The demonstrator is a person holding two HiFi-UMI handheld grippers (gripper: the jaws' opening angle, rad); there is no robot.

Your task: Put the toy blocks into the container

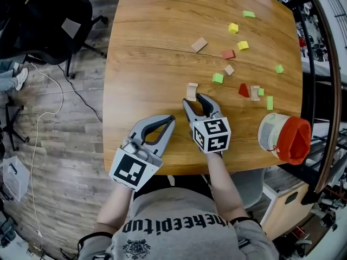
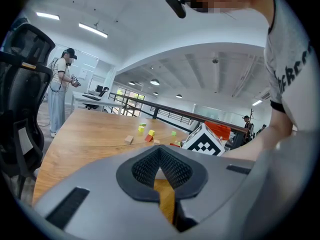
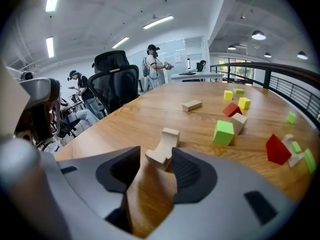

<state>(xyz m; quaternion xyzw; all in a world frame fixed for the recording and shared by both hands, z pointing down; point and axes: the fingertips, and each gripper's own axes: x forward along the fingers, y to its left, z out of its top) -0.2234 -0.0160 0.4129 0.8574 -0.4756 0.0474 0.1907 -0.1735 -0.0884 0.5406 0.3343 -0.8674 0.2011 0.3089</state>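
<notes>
Several toy blocks lie scattered on the round wooden table (image 1: 152,31): a green cube (image 1: 218,78), a red wedge (image 1: 243,90), yellow cubes (image 1: 233,27) and plain wooden pieces (image 1: 199,44). A wooden arch block (image 1: 192,91) (image 3: 162,149) lies at the tips of my right gripper (image 1: 193,101) (image 3: 156,159). Its jaws stand open; the block sits close to the right pad and apart from the left one. My left gripper (image 1: 171,119) (image 2: 161,156) rests near the table's front edge, shut, with nothing in it. The translucent container (image 1: 271,131) with an orange-red end sits at the front right.
A black office chair (image 1: 43,15) stands on the floor left of the table, with a white cable (image 1: 40,123) trailing past it. A dark railing (image 1: 325,91) runs close along the table's right side. People stand at desks far behind the table (image 3: 152,66).
</notes>
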